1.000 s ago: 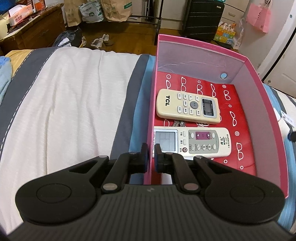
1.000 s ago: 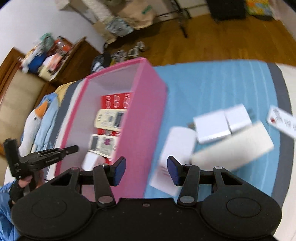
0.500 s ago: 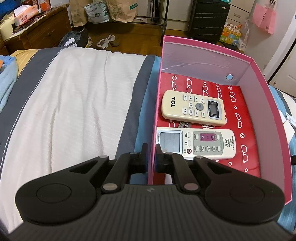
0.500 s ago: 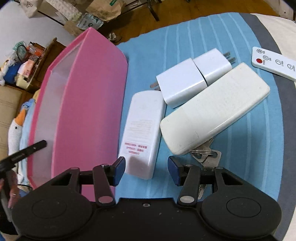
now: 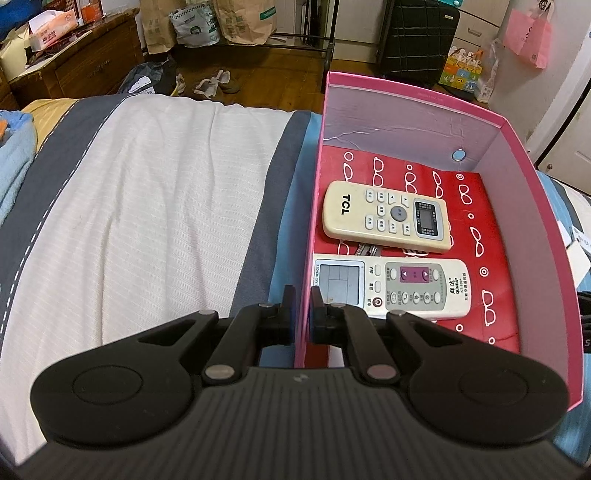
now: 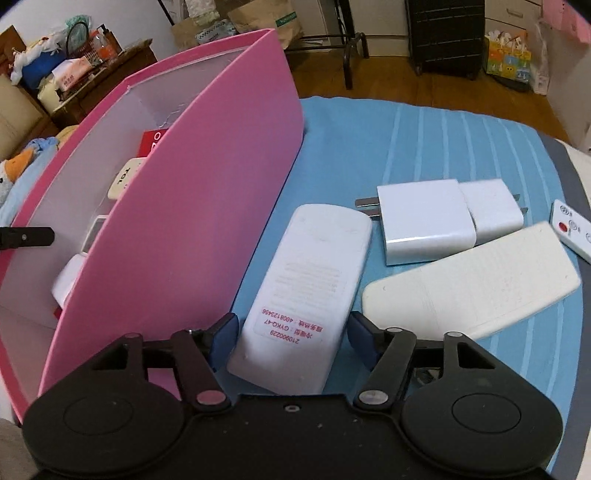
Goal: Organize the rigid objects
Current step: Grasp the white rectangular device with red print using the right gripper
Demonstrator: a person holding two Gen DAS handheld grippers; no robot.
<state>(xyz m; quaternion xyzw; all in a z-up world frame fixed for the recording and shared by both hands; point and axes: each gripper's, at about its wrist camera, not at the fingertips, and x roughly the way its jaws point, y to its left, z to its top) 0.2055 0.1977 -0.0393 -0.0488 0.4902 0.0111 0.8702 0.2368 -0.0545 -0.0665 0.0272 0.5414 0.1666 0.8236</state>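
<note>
My left gripper (image 5: 303,308) is shut on the near left wall of the pink box (image 5: 314,206). Inside lie a cream TCL remote (image 5: 386,216) and a white remote with a purple panel (image 5: 391,288), with keys between them. My right gripper (image 6: 291,332) is open, its fingers on either side of the near end of a white remote lying face down (image 6: 306,280) on the blue blanket, just right of the box (image 6: 192,192). Two white plug adapters (image 6: 424,221), another face-down remote (image 6: 472,280) and a small white remote (image 6: 570,230) lie beyond.
The box sits on a bed with a white, grey and blue striped cover (image 5: 155,192). The bed's far edge drops to a wooden floor with bags, a dresser (image 5: 74,62) and a black suitcase (image 5: 417,33). A stuffed duck (image 6: 14,173) lies left.
My right gripper swung from above the box down to the blanket and now straddles the face-down white remote. My left gripper stays clamped on the box wall.
</note>
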